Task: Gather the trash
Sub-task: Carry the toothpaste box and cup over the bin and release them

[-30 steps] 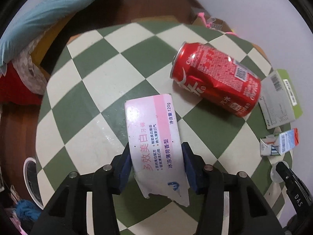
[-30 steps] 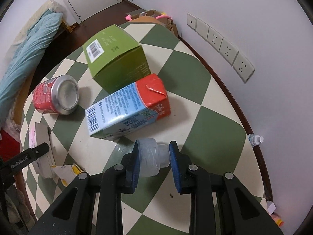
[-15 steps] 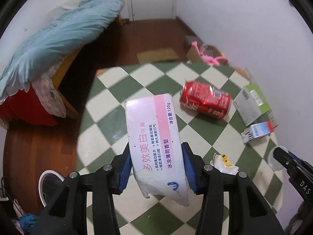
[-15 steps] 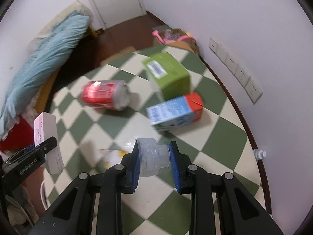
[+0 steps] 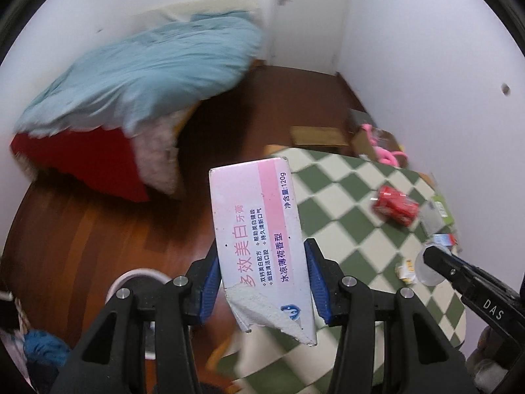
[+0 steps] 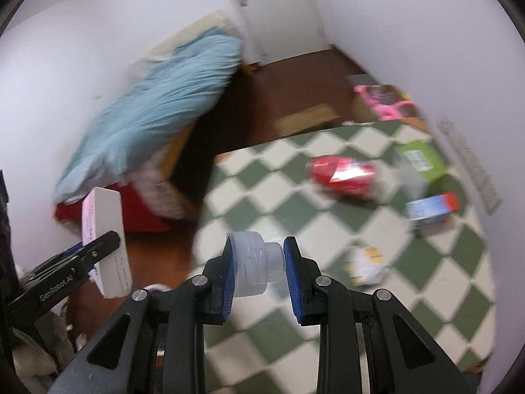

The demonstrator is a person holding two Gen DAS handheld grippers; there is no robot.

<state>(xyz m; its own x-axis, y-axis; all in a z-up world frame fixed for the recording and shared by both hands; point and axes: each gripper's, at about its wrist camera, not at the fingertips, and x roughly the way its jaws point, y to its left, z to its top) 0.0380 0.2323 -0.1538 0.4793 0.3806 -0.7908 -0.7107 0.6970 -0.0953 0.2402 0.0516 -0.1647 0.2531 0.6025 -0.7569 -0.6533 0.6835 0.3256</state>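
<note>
My left gripper point(image 5: 261, 284) is shut on a pink and white toothpaste box point(image 5: 259, 229) with a torn near end, held high over the left edge of the checkered table point(image 5: 347, 229). The same toothpaste box point(image 6: 106, 246) shows at the left of the right wrist view. My right gripper point(image 6: 259, 267) is shut on a small clear plastic bottle top point(image 6: 254, 264), also lifted above the table point(image 6: 295, 220). On the table lie a dented red can point(image 6: 344, 175), a green box point(image 6: 421, 161), a blue and red carton point(image 6: 433, 210) and a crumpled wrapper point(image 6: 366, 259).
A white round bin point(image 5: 137, 279) stands on the wooden floor below my left gripper. A bed with a light blue duvet point(image 5: 141, 75) and a red cover fills the left. Cardboard and a pink object point(image 5: 387, 151) lie beyond the table by the wall.
Both grippers have risen and pulled back from the table toward its left edge, each keeping its grip. The can, box and carton now look far smaller; floor and bin have come into view.
</note>
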